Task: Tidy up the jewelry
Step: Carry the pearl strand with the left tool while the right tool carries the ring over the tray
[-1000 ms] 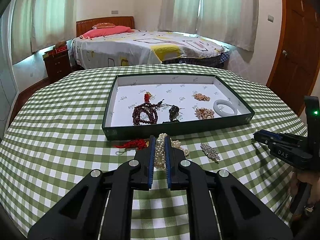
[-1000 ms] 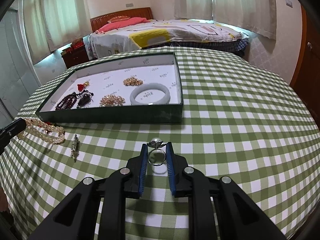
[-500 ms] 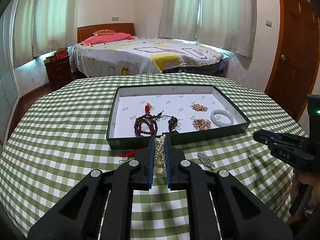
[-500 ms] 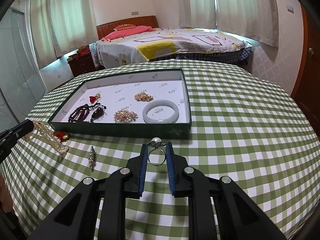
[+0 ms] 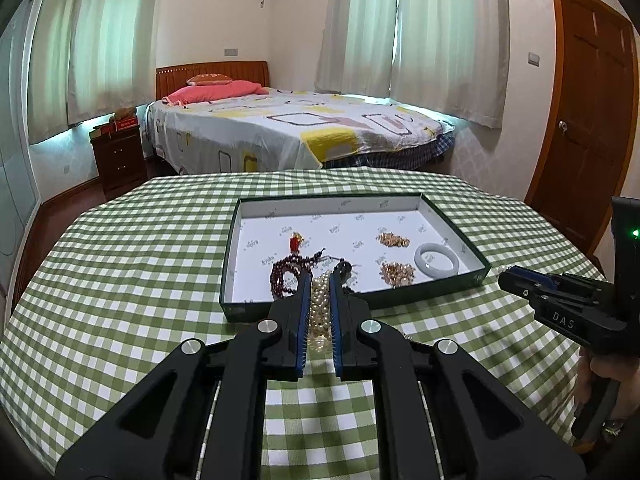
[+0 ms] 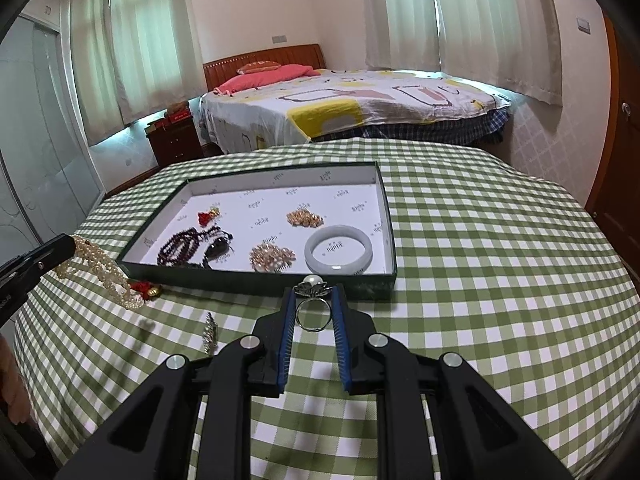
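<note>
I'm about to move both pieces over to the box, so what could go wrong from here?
1. The pearl necklace hangs in loops from the left gripper; the trailing end could snag the box wall or the red tassel.
2. The ring is pinched only at its band by the right gripper; it could twist and slip out.
3. The brooch lies on the tablecloth under the path and could be swept off.

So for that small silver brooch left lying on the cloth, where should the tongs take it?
Across its narrow width at mid-length, coming from above: the silver brooch lies flat on the checked cloth, long and thin, clear of the green tray.
</note>
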Available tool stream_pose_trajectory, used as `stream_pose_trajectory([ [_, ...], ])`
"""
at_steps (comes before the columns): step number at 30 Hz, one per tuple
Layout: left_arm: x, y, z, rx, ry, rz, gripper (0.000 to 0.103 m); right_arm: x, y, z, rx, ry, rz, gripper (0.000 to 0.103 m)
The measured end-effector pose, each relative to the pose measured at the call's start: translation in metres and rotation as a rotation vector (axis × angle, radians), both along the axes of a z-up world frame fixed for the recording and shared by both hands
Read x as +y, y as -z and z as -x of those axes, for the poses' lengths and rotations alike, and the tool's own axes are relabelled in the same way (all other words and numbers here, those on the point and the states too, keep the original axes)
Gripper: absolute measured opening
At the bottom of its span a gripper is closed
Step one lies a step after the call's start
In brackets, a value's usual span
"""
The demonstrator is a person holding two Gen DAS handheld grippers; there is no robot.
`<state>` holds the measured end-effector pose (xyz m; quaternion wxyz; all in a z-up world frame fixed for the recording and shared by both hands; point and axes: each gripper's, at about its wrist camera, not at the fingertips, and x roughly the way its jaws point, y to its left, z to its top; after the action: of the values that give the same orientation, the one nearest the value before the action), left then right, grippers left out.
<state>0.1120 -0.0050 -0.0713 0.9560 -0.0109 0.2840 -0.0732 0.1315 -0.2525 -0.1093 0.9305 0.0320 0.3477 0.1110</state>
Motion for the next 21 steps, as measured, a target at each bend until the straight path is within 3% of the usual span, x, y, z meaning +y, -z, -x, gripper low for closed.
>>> stream_pose_trajectory([
  [21,-0.012,-0.042,-0.035,-0.090,0.001,0.036,0.010,0.014,-0.053,-0.029,-0.135,-0.018,-0.004,0.019],
])
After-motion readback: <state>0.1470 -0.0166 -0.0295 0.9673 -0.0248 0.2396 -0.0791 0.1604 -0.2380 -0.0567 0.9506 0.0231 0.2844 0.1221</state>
